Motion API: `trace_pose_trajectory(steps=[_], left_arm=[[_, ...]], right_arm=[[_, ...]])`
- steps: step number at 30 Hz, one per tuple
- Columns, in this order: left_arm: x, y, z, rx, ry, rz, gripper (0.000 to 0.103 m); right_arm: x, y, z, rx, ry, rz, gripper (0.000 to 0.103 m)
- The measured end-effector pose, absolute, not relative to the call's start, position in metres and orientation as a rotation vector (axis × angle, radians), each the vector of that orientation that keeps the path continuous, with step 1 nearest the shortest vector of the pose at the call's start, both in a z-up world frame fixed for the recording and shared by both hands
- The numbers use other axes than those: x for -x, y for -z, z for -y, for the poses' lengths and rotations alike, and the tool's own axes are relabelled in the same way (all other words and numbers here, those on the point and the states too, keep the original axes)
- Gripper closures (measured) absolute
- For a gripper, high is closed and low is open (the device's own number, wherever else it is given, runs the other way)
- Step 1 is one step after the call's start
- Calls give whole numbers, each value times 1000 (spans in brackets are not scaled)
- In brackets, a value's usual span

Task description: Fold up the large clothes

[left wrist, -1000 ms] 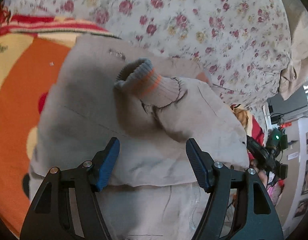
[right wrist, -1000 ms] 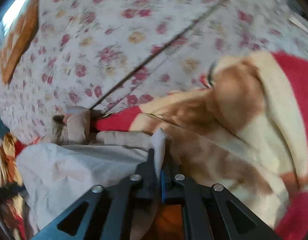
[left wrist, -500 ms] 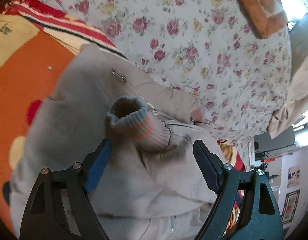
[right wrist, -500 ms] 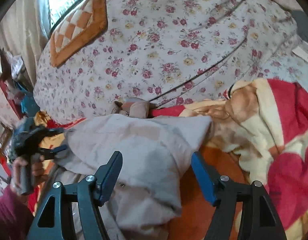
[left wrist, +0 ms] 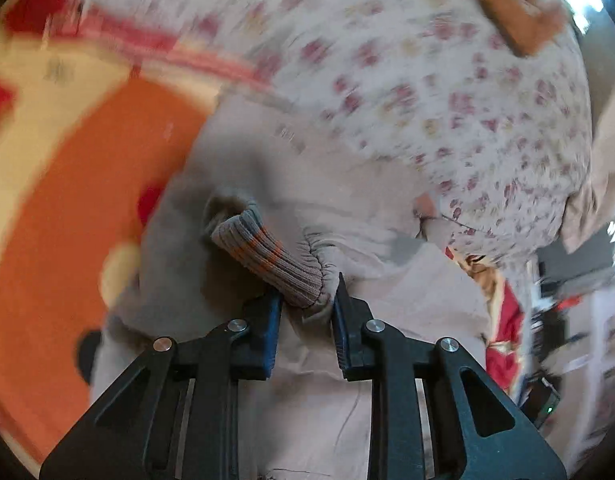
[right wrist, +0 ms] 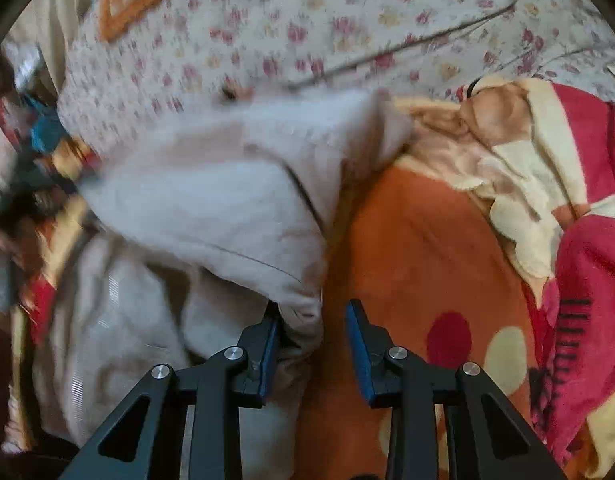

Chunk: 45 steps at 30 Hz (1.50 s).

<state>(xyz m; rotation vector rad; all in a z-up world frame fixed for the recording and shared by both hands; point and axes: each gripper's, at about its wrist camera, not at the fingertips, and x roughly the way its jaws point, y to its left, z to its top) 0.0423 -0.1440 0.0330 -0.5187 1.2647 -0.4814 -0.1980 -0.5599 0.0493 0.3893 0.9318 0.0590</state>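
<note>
Moved: since half a second ago, both my grippers have narrowed.
Left gripper (left wrist: 307,304): I see it clamped on the ribbed cuff (left wrist: 267,254), centre frame.
Right gripper (right wrist: 313,330): half closed, jacket hem between the pads, touching only the left one.
Jacket (right wrist: 211,200): beige, centre-left, on the orange blanket (right wrist: 419,248).
Floral quilt (left wrist: 447,92): upper right.

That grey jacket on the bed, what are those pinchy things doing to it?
Someone is folding the grey jacket on an orange blanket. The left gripper is pinching the sleeve at its ribbed cuff, the one with orange stripes. The right gripper has its fingers apart around a corner of the jacket, with a gap on one side, so it isn't squeezing. A flowery quilt lies behind. The folding isn't finished.
</note>
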Motion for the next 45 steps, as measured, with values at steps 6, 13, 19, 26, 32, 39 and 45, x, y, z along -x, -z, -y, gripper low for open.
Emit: trace_pose_trajectory(steps=[6,13,19,26,32,39,45], left_arm=[[-36,-31,147,503,499,-1223,78],[-33,-25,153,467,495,-1248,68],[-32,-43,147,409,463,-1150,38],[-14,-78,154,337,479,-1024,38],[-19,-60,185,237,441,-1065,38],[-21,-32,208,57,383,-1068,38],[-20,-31,209,30,369,-1050,38]], right_arm=[[185,-78,587,-655,-132,-771,18],[94,-19,611,-802,-45,-945,54],[82,-35,591,-395,168,-921,88],[113,-66,596,-449,171,-870,72],[124,-76,536,-287,25,-897,70],[122,-13,534,-253,97,-1009,69],[141,-50,534,-234,105,-953,67]])
